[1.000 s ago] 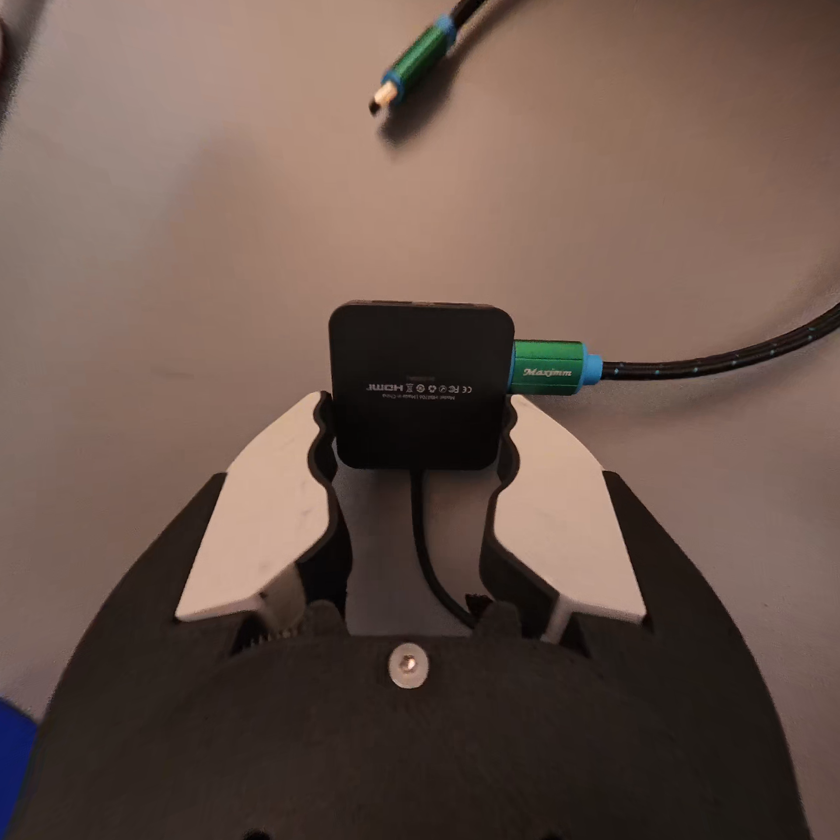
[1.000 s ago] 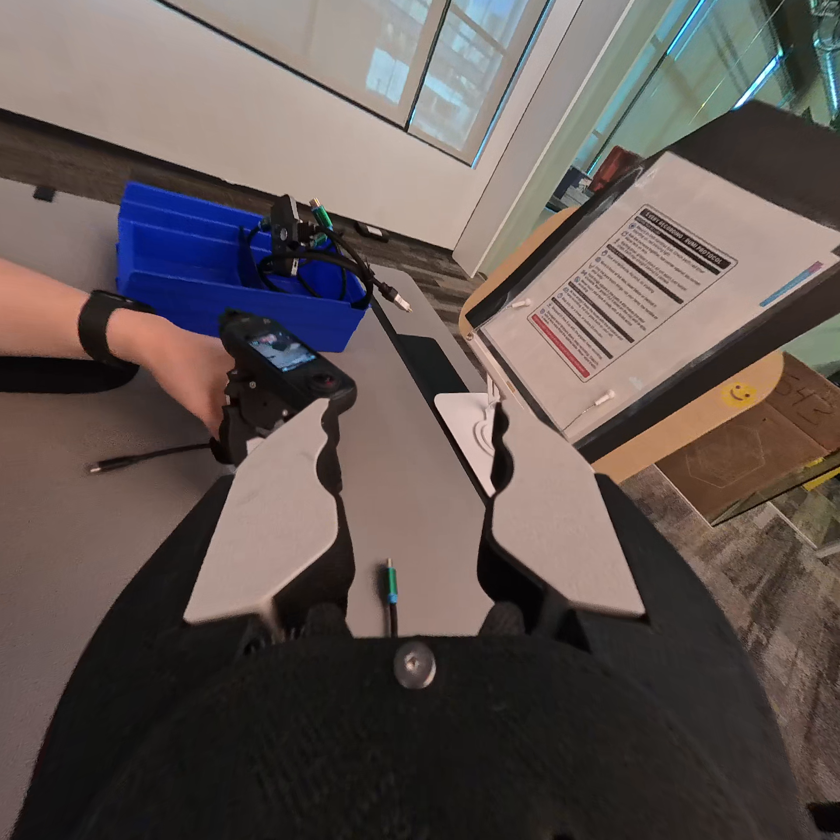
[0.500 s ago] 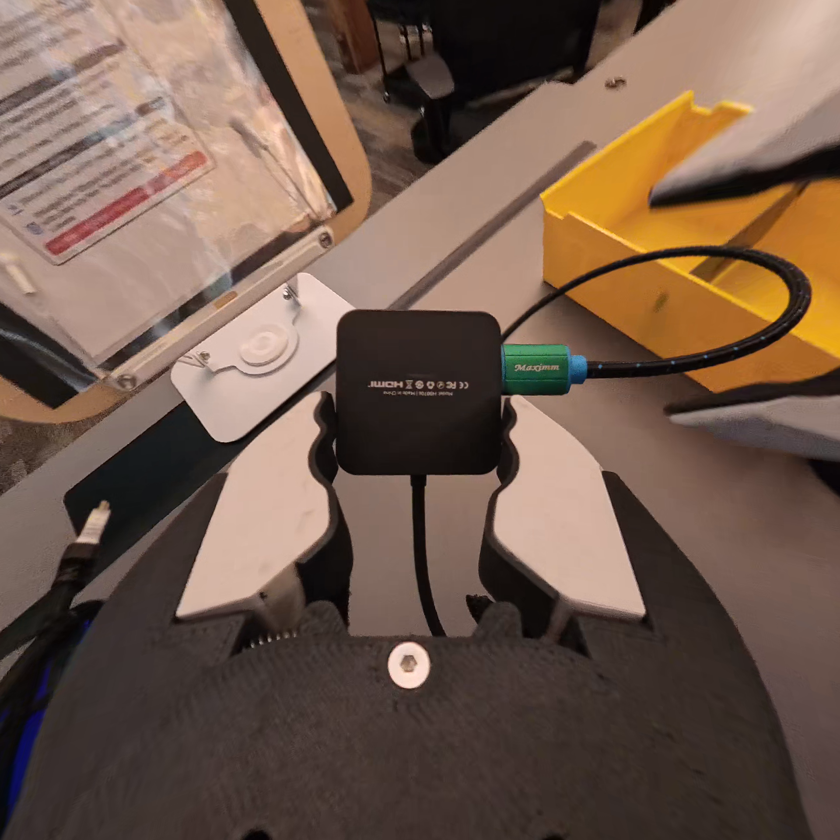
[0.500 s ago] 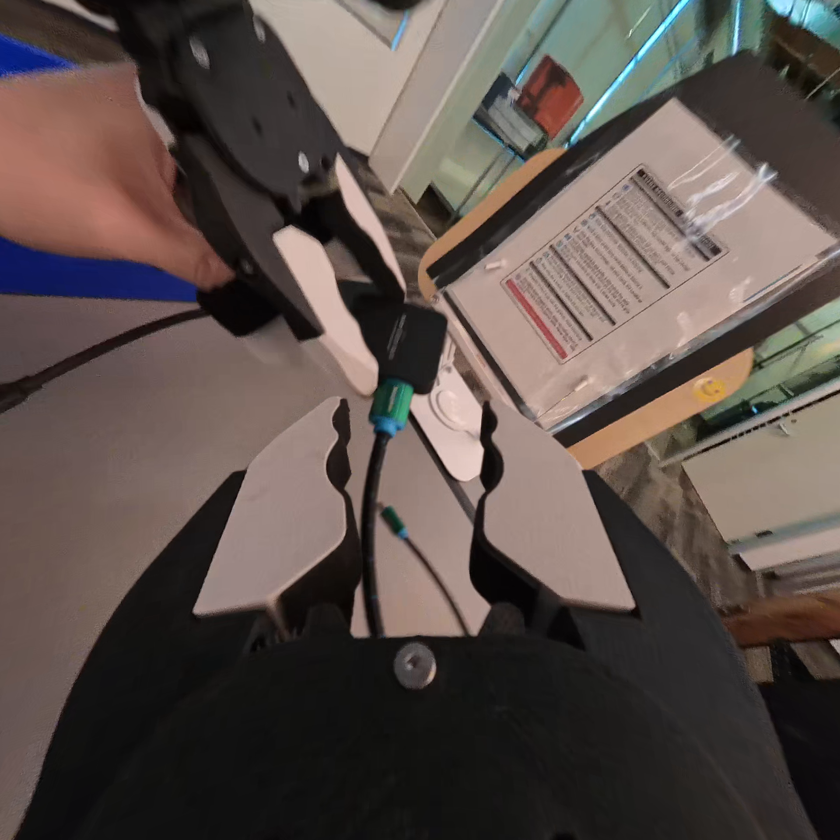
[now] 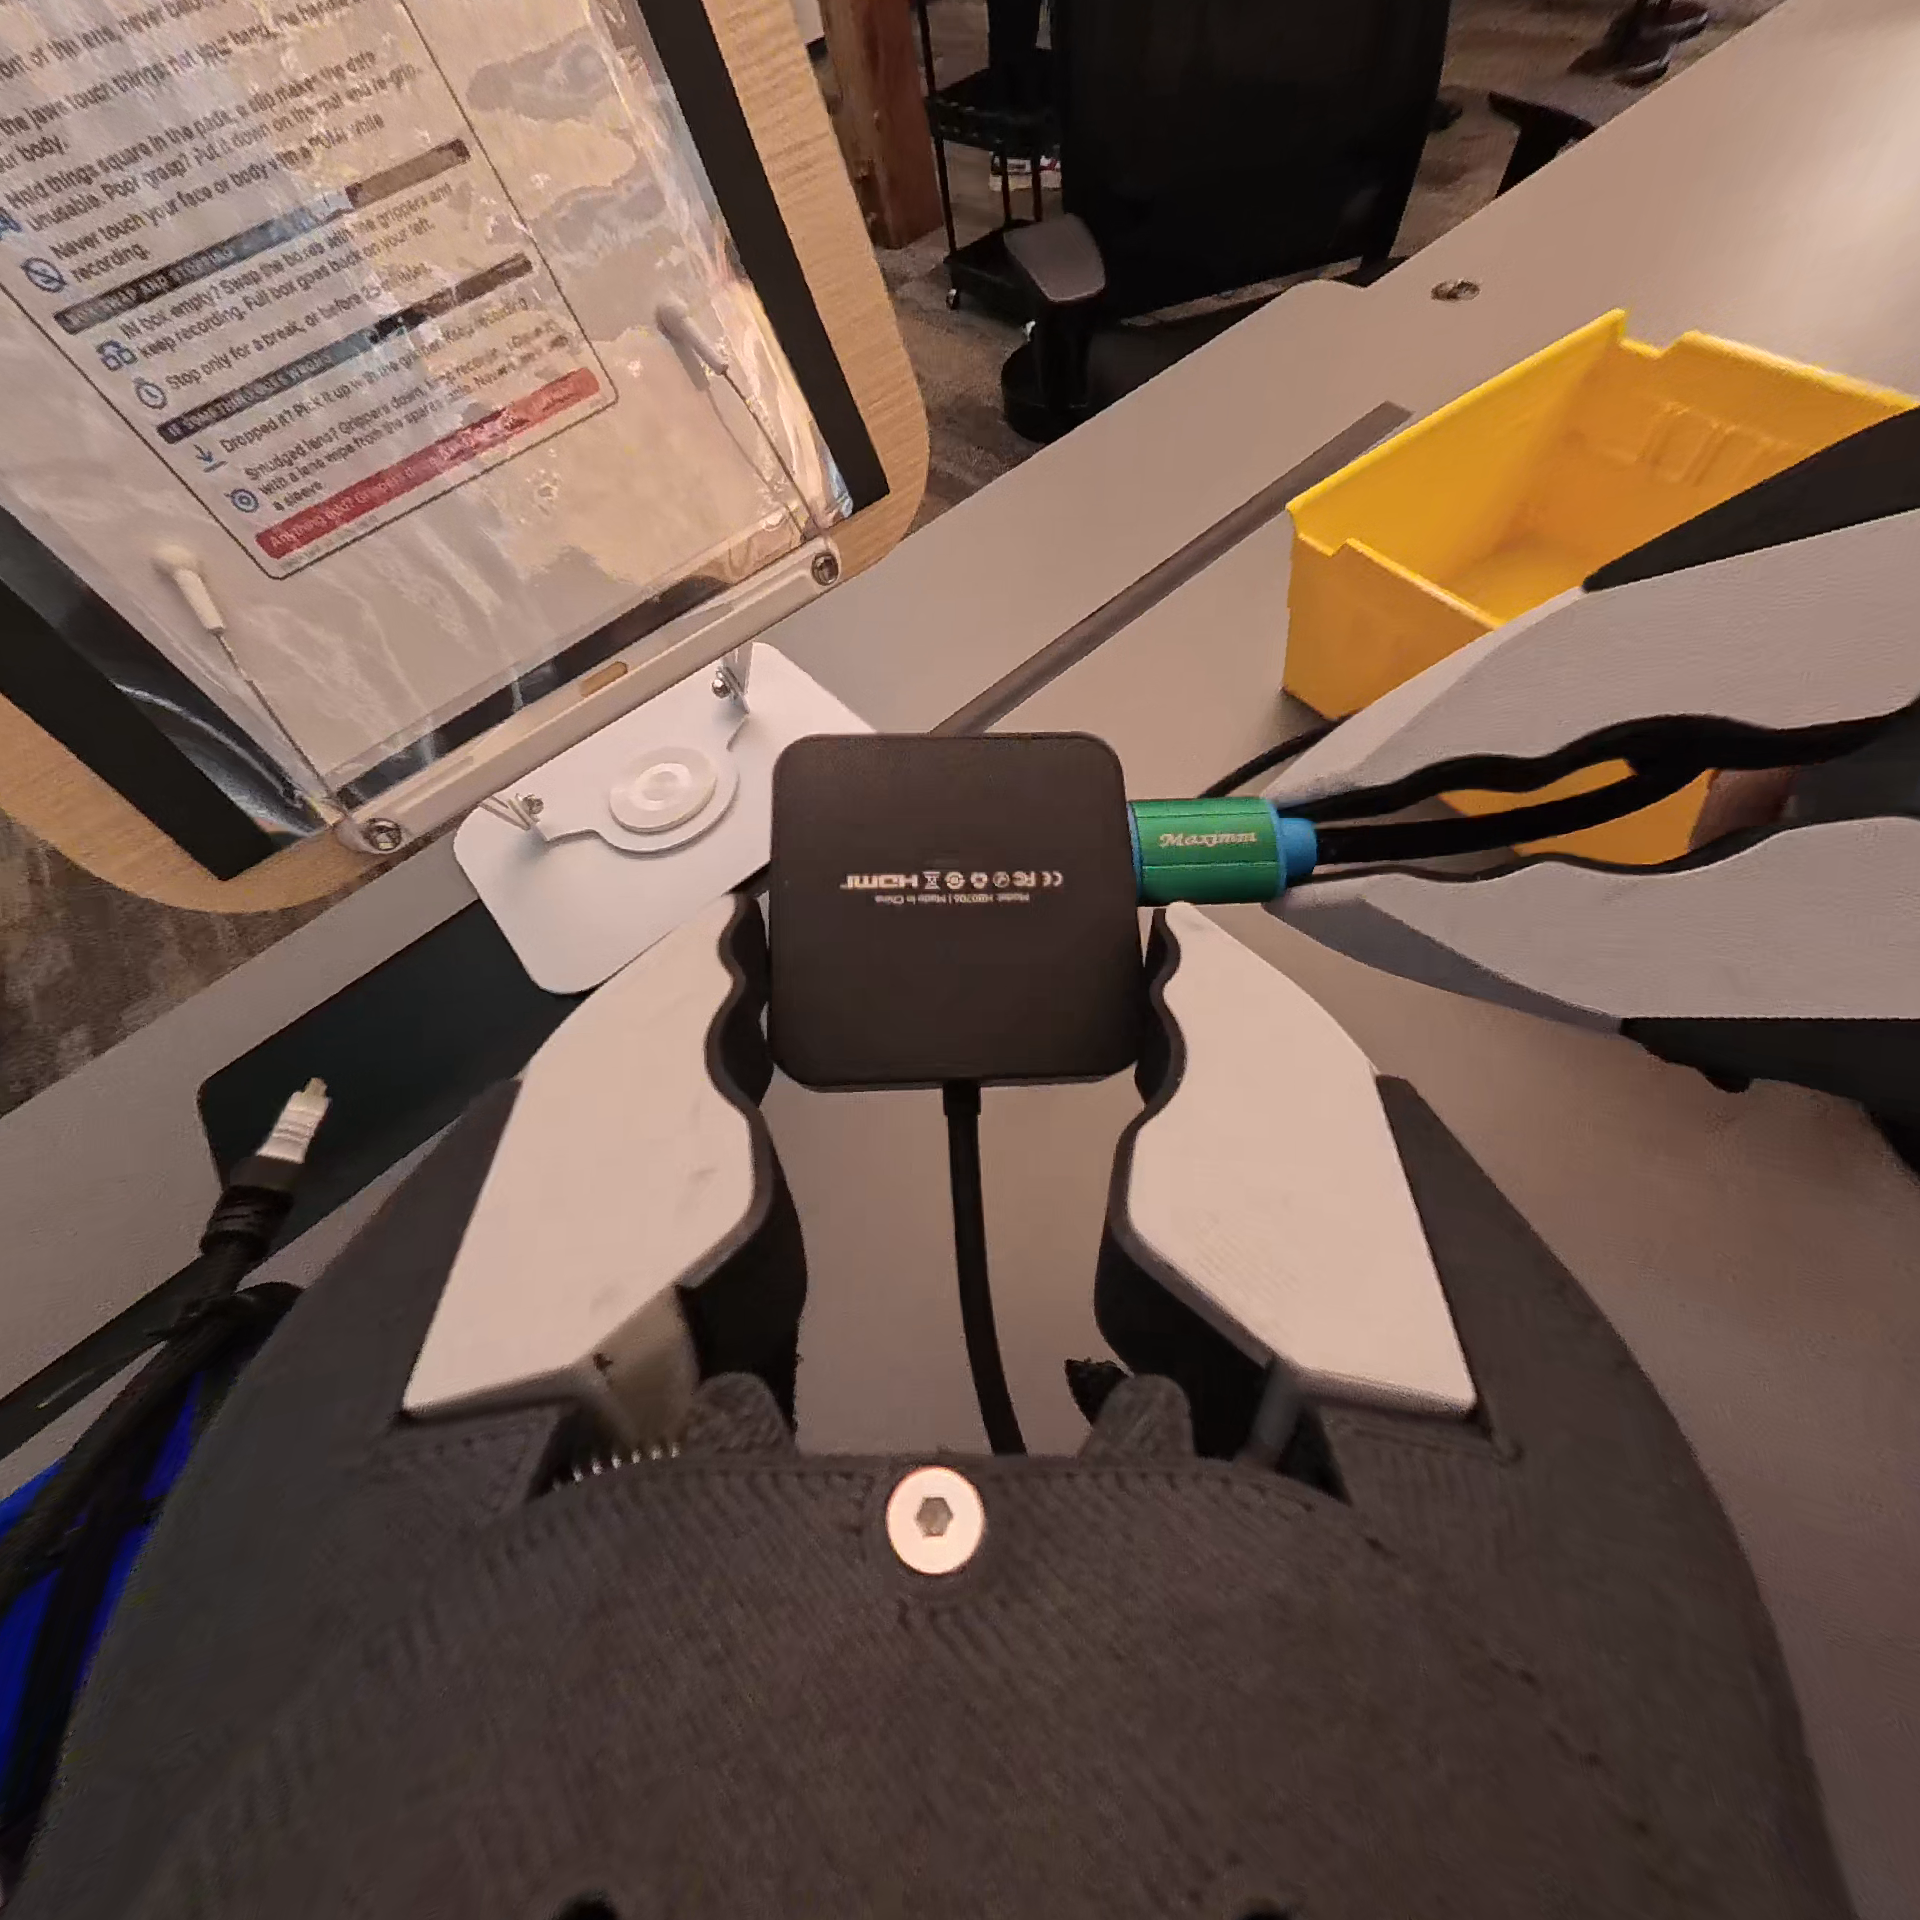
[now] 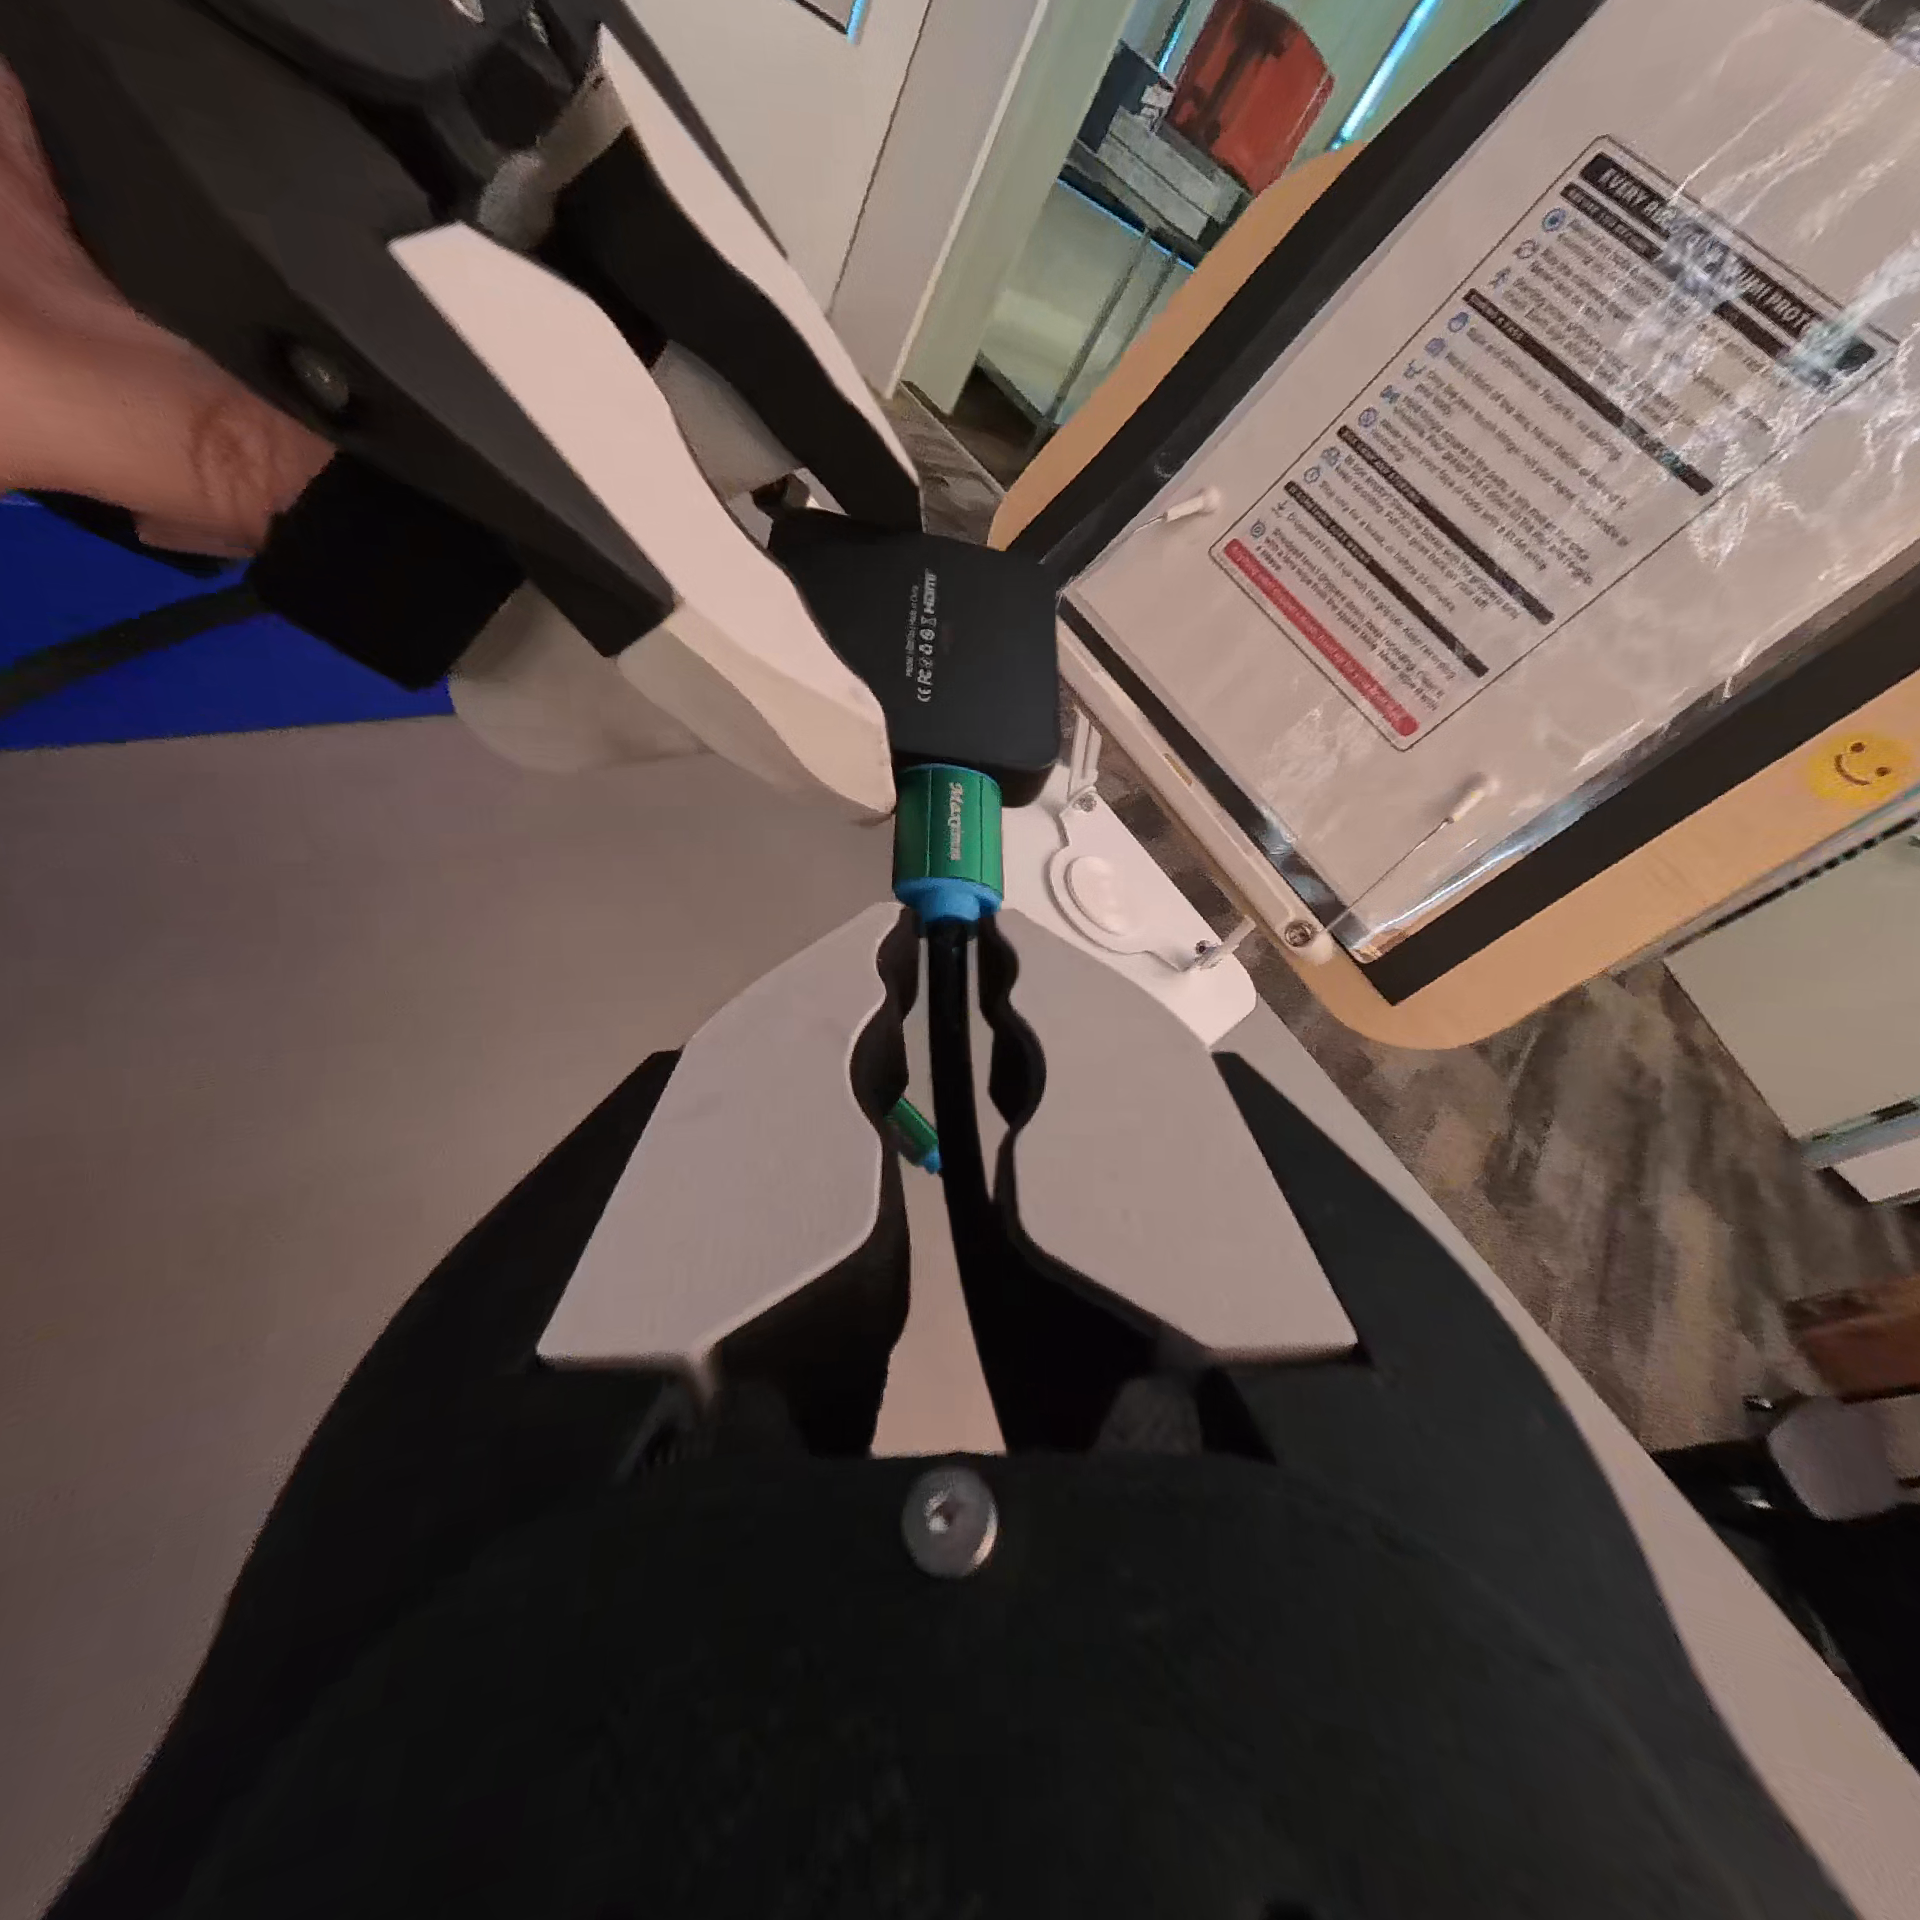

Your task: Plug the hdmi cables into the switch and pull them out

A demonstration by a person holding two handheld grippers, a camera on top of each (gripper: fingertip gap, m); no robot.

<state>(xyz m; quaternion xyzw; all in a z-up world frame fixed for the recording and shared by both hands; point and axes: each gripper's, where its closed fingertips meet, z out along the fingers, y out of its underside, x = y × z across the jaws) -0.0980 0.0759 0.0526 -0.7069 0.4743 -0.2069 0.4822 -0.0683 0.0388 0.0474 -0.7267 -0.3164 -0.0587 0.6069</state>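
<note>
left gripper: clamped on the flat black square plastic HDMI switch, one fingertip on each side edge, so the switch sits level between the tips with its ports clear of the fingers.
switch tail: thin black lead exits the near edge and runs back between the fingers toward the gripper body.
plugged cable: green metal HDMI plug with a blue collar is seated in the switch's right side port; its braided black cable leads off to the right.
right gripper: nearly closed around the braided cable just behind the blue collar. Firm pinch or loose cage, cannot tell.
why: looks like a brace-and-pull setup; left holds the switch body still, right takes the cable close to the plug so a pull runs straight along the port axis.
stage: judged as start of the pull-out; plug looks fully in.
risk: gripping cable rather than the plug shell may slip or strain the collar.
spare cable: second green plug lies on the grey tabletop below the right gripper's fingers, unplugged.
beyond right tips: yellow plastic bin, in the left wrist view.
</note>
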